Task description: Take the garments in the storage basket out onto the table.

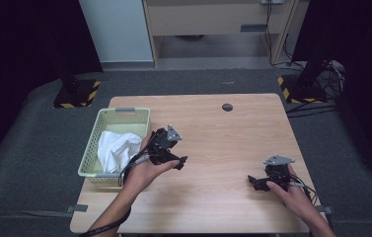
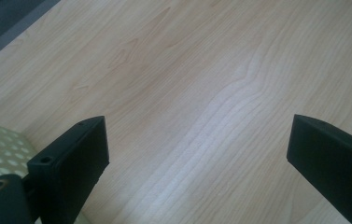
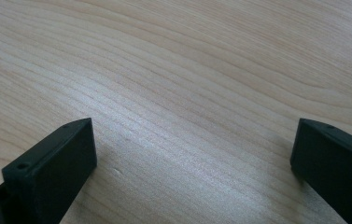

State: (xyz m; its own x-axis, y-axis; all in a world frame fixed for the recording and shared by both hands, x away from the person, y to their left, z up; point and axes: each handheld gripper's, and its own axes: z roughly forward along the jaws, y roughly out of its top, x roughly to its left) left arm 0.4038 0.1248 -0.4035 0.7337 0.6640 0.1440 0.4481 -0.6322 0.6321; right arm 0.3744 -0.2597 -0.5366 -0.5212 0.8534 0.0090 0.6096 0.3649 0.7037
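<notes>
A: Item one: left black two-jaw hand-held gripper (image 1: 177, 163). Condition?

B: Jaws spread wide, nothing between them. In its own view they frame bare pale wood-grain tabletop (image 2: 201, 84). It is held just off the table, jaws pointing away from the basket beside it.

A: Item two: right black two-jaw hand-held gripper (image 1: 253, 181).

B: Same condition: jaws wide apart, empty, bare wood between them in its own view. It sits low by the near right part of the table, well apart from the left gripper, jaws pointing towards it.

A: Item three: the thing being handled.

B: Crumpled white cloth (image 1: 117, 148), lying inside the pale green perforated plastic basket (image 1: 124, 112). The basket stands just beside the left gripper, on the side behind its jaws; a corner of the perforated wall shows at the edge of the left gripper view. The cloth is near the left gripper, not touching it, and far from the right one.

A: Item four: other fixtures.

B: A small dark round grommet (image 1: 227, 106) in the tabletop, beyond both grippers. No other loose item on the wood between or ahead of them.

A: Progress entry?

B: My judgement: the cloth sitting bundled in the basket, with both grippers empty and turned from it, reads as the putting-away step done. Whether folding was wanted I cannot tell; the cloth lies bunched. What is left, if anything, looks like setting the grippers down.
</notes>
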